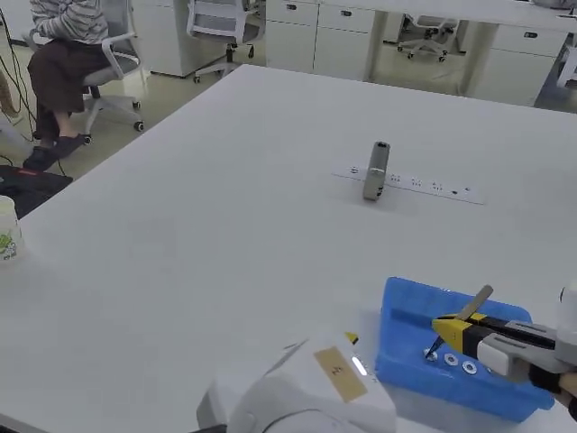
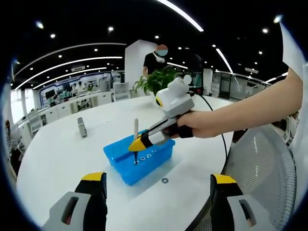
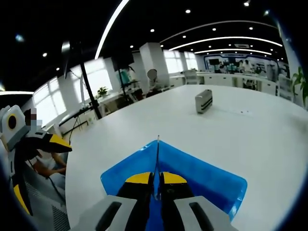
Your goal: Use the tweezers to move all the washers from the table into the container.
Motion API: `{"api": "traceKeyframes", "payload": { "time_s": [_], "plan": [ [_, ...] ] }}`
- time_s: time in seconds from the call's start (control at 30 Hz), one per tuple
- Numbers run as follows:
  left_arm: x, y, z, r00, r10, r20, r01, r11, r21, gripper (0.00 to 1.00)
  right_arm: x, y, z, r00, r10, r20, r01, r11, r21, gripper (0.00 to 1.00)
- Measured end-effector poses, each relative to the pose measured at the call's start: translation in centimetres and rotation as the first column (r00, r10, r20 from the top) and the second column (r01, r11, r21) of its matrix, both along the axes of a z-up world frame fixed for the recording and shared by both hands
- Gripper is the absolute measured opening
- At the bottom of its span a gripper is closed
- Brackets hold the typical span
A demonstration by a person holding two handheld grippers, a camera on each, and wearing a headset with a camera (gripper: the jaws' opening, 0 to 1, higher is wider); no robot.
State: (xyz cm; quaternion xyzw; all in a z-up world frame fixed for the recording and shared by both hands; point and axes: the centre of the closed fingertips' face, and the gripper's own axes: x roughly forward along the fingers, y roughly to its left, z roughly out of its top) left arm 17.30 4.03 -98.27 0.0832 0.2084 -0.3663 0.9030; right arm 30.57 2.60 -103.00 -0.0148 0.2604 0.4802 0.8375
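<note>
White and matt, the tabletop (image 1: 207,271) runs broad across the head view toward a row of pale cabinets (image 1: 315,41) and wheeled office chairs (image 1: 221,32). A person (image 1: 68,50) sits on one chair at the far left. A flush socket strip (image 1: 424,185) is set into the surface, and a grey oblong device (image 1: 376,170) lies across its left end. A white cup (image 1: 7,232) stands at the left edge.

Near the front right of the tabletop rests the blue container (image 1: 406,316), with several washers (image 1: 451,361) lying flat on its floor. The right tongs (image 1: 448,330), yellow-tipped and held by a hand (image 2: 197,125), are pressed together on the tweezers (image 1: 478,300). The tweezer points reach down inside the container, just beside the washers; whether they touch one cannot be told.

The left tongs (image 2: 158,186) are spread wide and hold nothing, low over the tabletop in front of the container. A loose washer (image 2: 165,180) lies on the tabletop just beside the container's near wall.

The left gripper view also gives the room: a dark ceiling with long light strips (image 2: 185,14) and spotlights, a leafy plant (image 2: 156,79) beyond the tabletop, and a standing person (image 2: 156,60) behind it.
</note>
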Motion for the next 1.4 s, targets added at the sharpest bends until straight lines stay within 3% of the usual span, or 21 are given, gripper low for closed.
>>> {"api": "traceKeyframes", "payload": {
  "time_s": [0.43,0.97,1.4],
  "plan": [
    [0.0,-0.2,0.0,1.000,-0.006,-0.002,0.006,1.000,-0.006,0.90,-0.2,-0.1,0.6,1.000,0.009,0.014,-0.009,1.000,0.005,0.04],
    [-0.1,-0.2,0.0,1.000,-0.008,-0.002,0.007,1.000,-0.004,0.90,-2.4,-0.1,5.1,0.997,0.005,0.077,-0.013,0.995,0.103,0.04],
    [-0.1,-0.1,0.0,1.000,-0.004,-0.001,0.004,1.000,-0.004,0.90,-5.1,-0.9,6.3,0.996,0.028,0.086,-0.038,0.992,0.119,0.04]
  ]
}}
